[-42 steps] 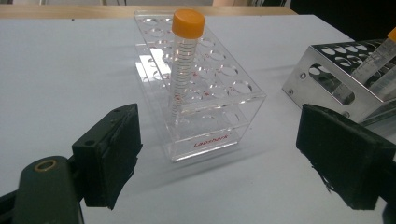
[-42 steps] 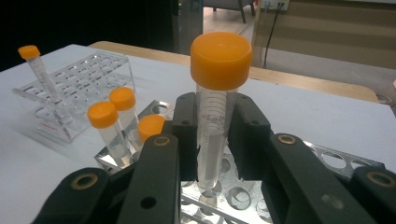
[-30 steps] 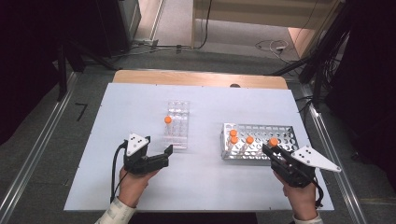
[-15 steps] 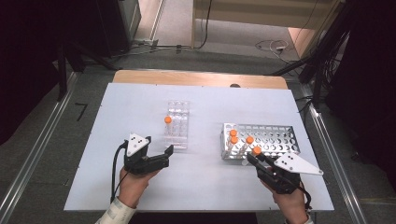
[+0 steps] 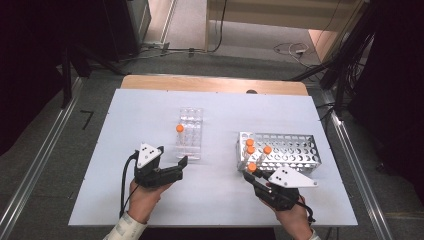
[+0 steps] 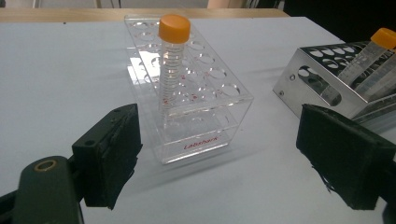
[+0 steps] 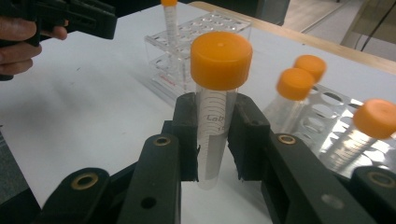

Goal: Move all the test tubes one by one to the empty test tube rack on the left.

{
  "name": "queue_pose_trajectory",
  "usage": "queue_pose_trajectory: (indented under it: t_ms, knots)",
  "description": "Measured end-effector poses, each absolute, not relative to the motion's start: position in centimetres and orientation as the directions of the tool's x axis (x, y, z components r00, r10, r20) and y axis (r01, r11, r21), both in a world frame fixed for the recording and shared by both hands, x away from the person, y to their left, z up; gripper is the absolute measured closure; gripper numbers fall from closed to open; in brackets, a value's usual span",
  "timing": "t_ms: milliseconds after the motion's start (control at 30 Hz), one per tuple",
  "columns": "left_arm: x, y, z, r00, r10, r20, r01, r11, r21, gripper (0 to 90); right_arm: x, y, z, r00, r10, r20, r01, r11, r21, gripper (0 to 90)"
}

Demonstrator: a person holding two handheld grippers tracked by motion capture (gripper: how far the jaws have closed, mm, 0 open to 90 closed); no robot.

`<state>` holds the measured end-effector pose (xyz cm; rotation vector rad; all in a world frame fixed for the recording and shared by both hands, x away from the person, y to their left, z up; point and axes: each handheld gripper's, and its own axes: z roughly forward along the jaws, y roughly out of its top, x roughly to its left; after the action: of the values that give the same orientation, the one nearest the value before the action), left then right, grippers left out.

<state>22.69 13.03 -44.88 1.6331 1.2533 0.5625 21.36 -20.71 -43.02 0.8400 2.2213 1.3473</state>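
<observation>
**Carrying the capped tube to the clear rack**

Near the front edge of the table (image 5: 125,107), toward its right-hand corner, our right gripper (image 7: 212,140) is clamped on a tube (image 7: 212,116) with an orange cap, its pads pressing the clear body just below the cap. From above, that tube sits in front of the metal rack's (image 5: 295,150) front left corner, free of the holes. Three more capped tubes (image 5: 250,146) lean in the left end of that rack.

Our left gripper (image 5: 175,169) hovers with its jaws spread wide and holding nothing, just in front of the clear rack (image 6: 196,98), which stands near the middle of the table. One tube (image 6: 172,65) stands upright along that rack's left side.

We judge the step in hand to be moving the held tube over to the clear rack. To do it well, we should keep the tube upright and the grip steady so it does not slide down between the pads. We would carry it high enough to clear the rack's top plate, line its tip over a free hole, then lower it straight. The left gripper could brace the light plastic rack so it does not shift.
</observation>
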Motion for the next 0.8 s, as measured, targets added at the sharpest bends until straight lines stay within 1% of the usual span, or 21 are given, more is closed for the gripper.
queue_pose_trajectory:
  t_ms: [233,567,667,800]
  knots:
    - [22.5,12.8,-44.6,0.372,0.908,-0.192,0.461,-0.001,0.888,13.6,21.8,-19.1,-43.6,-0.757,0.652,-0.032,0.283,0.372,0.884,71.6]
    - [22.2,12.3,-44.2,0.395,0.899,-0.189,0.45,-0.01,0.893,14.1,22.7,-17.1,-44.0,-0.78,0.626,-0.026,0.275,0.38,0.883,71.6]
    - [22.1,12.2,-44.0,0.399,0.897,-0.191,0.447,-0.009,0.895,14.2,23.1,-16.6,-44.1,-0.783,0.622,-0.008,0.287,0.372,0.883,71.6]
    - [21.9,11.9,-43.7,0.411,0.891,-0.192,0.438,-0.008,0.899,14.6,23.5,-15.9,-44.2,-0.789,0.615,-0.015,0.279,0.379,0.882,71.6]
